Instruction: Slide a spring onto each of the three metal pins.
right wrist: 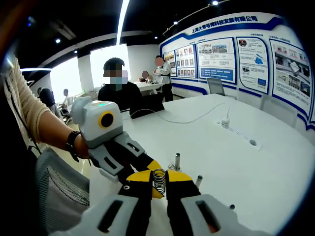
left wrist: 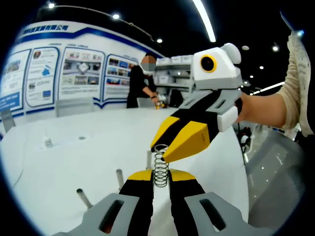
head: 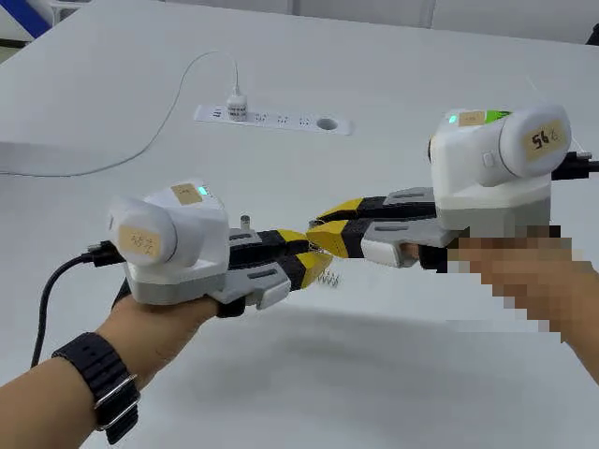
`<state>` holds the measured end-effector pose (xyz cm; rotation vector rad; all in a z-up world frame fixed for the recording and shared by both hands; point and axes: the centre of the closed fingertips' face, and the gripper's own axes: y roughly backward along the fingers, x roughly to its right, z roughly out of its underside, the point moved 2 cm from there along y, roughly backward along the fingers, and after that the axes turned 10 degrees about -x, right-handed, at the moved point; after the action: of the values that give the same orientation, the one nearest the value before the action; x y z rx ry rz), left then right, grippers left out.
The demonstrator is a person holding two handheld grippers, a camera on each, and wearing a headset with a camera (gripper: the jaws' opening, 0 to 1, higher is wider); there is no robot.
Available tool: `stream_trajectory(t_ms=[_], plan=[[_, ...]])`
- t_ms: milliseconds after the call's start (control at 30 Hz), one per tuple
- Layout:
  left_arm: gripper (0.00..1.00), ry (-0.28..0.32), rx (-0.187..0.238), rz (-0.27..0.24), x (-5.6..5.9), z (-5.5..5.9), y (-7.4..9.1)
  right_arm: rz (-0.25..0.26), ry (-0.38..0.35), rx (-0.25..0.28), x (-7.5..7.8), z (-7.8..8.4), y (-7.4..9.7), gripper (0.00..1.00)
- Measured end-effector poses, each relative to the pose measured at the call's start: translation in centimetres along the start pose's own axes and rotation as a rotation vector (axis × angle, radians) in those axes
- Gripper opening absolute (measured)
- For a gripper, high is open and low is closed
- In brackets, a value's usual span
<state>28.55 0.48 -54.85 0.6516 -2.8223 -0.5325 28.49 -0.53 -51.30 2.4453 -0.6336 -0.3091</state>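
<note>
A small metal spring (left wrist: 160,169) stands between the yellow tips of my left gripper (left wrist: 160,176), which is shut on it. In the head view the spring (head: 327,278) juts out below the left gripper (head: 316,265). My right gripper (head: 318,241) meets the left one tip to tip. Its jaws look pressed together, and its tip (left wrist: 166,156) touches the top of the spring. From the right gripper (right wrist: 158,176) the spring (right wrist: 158,180) shows just past the tips. Three upright metal pins (right wrist: 177,161) (right wrist: 199,181) (right wrist: 231,207) stand on the white table beyond; one pin (head: 245,223) peeks over the left gripper.
A white power strip (head: 281,121) with a plugged charger (head: 236,101) and a long cable (head: 140,150) lies at the back of the white table (head: 374,374). People stand and sit at other tables in the room.
</note>
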Motion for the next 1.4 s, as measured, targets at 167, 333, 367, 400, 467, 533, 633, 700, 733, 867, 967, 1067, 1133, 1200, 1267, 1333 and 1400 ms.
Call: stream_trajectory(t_ms=[167,333,367,400,467,533,633,700,733,867,967,1067,1133,1200,1267,1333,1400], plan=[[0.12,-0.003,-0.001,-0.005,-0.1,0.0,0.2,0.007,0.014,-0.002,0.0,0.0,0.1,0.11],[0.12,-0.003,-0.004,-0.005,-0.2,0.1,0.2,0.002,0.012,-0.006,0.0,0.1,0.0,0.11],[0.12,-0.006,-0.004,-0.006,-0.2,0.1,0.2,0.002,0.015,-0.007,-0.1,0.1,-0.1,0.11],[0.12,-0.012,-0.003,-0.008,-0.2,0.1,0.2,0.002,0.016,-0.008,-0.1,0.1,-0.1,0.11],[0.13,-0.016,-0.002,-0.007,-0.1,0.1,0.1,0.004,0.02,-0.008,-0.1,0.0,-0.1,0.11],[0.15,-0.016,-0.004,-0.005,-0.1,0.1,0.0,0.004,0.019,-0.007,0.0,0.0,-0.1,0.11],[0.19,-0.01,0.0,-0.001,0.0,0.1,0.0,0.007,0.019,-0.006,0.1,-0.1,0.0,0.11],[0.21,-0.011,0.002,-0.005,-0.1,0.1,0.1,0.011,0.018,-0.008,0.2,0.0,0.2,0.11],[0.22,-0.011,0.002,-0.008,-0.2,0.2,0.2,0.014,0.017,-0.009,0.3,0.1,0.2,0.11],[0.27,0.001,0.009,-0.01,-0.5,0.3,0.7,0.025,0.015,-0.012,0.7,0.2,0.5,0.11],[0.31,0.008,0.015,-0.01,-0.5,0.4,1.1,0.032,0.011,-0.013,1.0,0.2,0.8,0.11],[0.36,0.01,0.02,-0.011,-0.6,0.5,1.6,0.039,0.008,-0.013,1.3,0.3,1.0,0.11],[0.37,0.014,0.021,-0.011,-0.7,0.7,2.0,0.046,0.006,-0.014,1.6,0.4,1.2,0.11],[0.39,0.017,0.025,-0.014,-0.7,0.9,2.3,0.054,0.001,-0.013,1.9,0.4,1.4,0.11],[0.43,0.028,0.032,-0.017,-0.9,0.9,2.7,0.062,-0.002,-0.012,2.2,0.4,1.7,0.11],[0.45,0.028,0.034,-0.023,-1.0,1.0,2.9,0.068,-0.005,-0.01,2.4,0.4,1.9,0.11],[0.47,0.028,0.035,-0.032,-1.1,1.0,3.1,0.076,-0.008,-0.009,2.7,0.5,2.1,0.11]])
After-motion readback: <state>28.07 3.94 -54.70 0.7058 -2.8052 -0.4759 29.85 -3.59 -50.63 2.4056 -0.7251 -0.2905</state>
